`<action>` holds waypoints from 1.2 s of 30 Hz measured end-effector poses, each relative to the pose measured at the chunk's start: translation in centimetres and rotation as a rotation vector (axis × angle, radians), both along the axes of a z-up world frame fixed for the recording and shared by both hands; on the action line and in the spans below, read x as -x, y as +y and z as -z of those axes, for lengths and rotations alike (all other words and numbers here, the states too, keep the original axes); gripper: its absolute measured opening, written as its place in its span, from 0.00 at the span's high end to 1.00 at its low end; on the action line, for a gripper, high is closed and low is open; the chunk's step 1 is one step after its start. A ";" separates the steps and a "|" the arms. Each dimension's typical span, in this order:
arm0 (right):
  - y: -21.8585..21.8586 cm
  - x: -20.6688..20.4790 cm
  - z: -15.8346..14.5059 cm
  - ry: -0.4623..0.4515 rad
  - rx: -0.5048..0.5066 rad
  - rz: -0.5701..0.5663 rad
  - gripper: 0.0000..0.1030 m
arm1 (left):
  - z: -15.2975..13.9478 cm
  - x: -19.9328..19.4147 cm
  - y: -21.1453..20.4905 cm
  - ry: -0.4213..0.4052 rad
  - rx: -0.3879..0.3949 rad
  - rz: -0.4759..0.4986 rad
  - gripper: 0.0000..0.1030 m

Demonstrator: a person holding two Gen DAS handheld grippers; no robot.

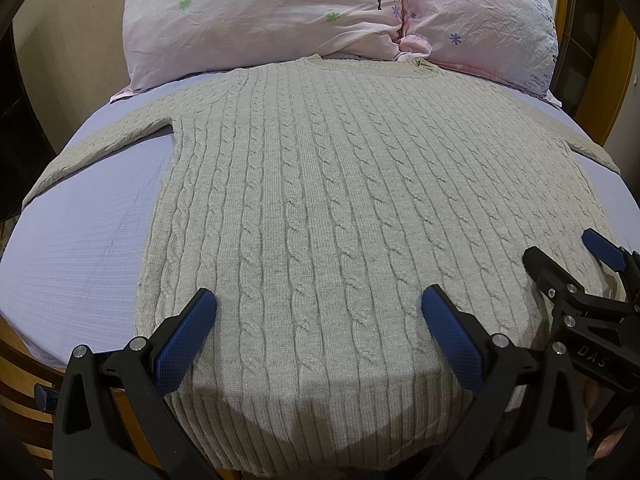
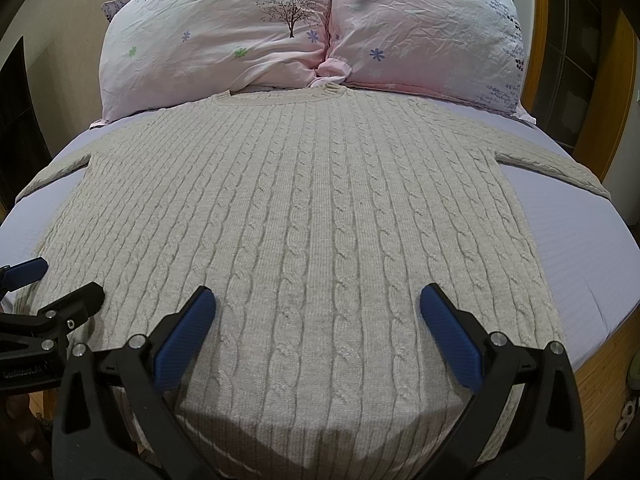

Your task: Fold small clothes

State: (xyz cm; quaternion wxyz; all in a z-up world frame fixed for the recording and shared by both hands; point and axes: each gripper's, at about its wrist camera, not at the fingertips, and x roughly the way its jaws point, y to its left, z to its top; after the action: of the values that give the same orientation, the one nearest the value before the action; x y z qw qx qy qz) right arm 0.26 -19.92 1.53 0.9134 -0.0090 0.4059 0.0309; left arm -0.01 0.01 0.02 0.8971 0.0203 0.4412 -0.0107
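Observation:
A beige cable-knit sweater [image 1: 312, 184] lies flat and spread out on a lilac bed sheet [image 1: 80, 240], collar toward the pillows, both sleeves stretched out sideways. It also fills the right wrist view [image 2: 304, 216]. My left gripper [image 1: 319, 312] is open, hovering over the sweater's hem, left of middle. My right gripper [image 2: 318, 312] is open over the hem, right of middle. The right gripper also shows at the right edge of the left wrist view [image 1: 568, 256]. The left gripper shows at the left edge of the right wrist view [image 2: 60, 280]. Neither holds anything.
Two pink flowered pillows [image 1: 280, 12] [image 2: 424, 32] lie at the head of the bed, just beyond the collar. A wooden bed frame [image 2: 600, 384] edges the mattress. The sheet [image 2: 580, 248] is bare on both sides of the sweater's body.

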 end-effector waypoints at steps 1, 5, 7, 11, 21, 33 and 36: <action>0.0 0.0 0.0 0.000 0.000 0.000 0.02 | 0.0 0.0 0.0 0.000 0.000 0.000 0.01; 0.0 0.0 0.0 -0.001 0.000 0.001 0.02 | 0.0 0.0 0.0 -0.001 0.000 0.000 0.01; 0.0 0.0 0.0 -0.001 0.000 0.001 0.02 | 0.0 0.0 0.0 -0.001 0.000 0.000 0.01; 0.0 0.0 0.0 -0.001 0.000 0.001 0.02 | 0.0 0.0 0.0 -0.002 0.000 0.000 0.01; -0.1 0.0 0.0 -0.002 0.000 0.001 0.02 | 0.0 0.0 0.0 -0.003 0.000 0.000 0.01; -0.1 0.1 0.0 -0.002 0.000 0.001 0.02 | 0.0 0.0 0.0 -0.005 0.000 0.000 0.01; -0.1 0.1 -0.1 -0.002 0.000 0.001 0.02 | 0.0 0.0 0.0 -0.005 0.000 0.001 0.01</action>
State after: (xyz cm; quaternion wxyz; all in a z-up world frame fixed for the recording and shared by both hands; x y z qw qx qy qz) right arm 0.19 -20.00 1.59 0.9138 -0.0087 0.4048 0.0305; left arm 0.03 0.01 0.05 0.8982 0.0206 0.4390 -0.0108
